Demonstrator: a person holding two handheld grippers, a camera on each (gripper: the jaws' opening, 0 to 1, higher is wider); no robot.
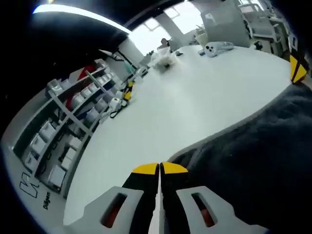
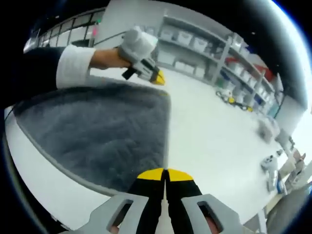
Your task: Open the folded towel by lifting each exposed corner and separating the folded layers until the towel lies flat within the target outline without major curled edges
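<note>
Both claws, left [image 1: 160, 168] and right [image 2: 165, 174], closed at the dark grey fluffy towel's [image 2: 107, 131] edge on the white surface [image 1: 195, 92], storage bins lining metal shelves [image 1: 73, 117] beyond.

Left gripper [image 1: 160, 169] fingers together — right gripper [image 2: 165, 174] fingers together too.

Dark grey towel [image 2: 102, 136] — spread on table [image 2: 214, 131]
</note>
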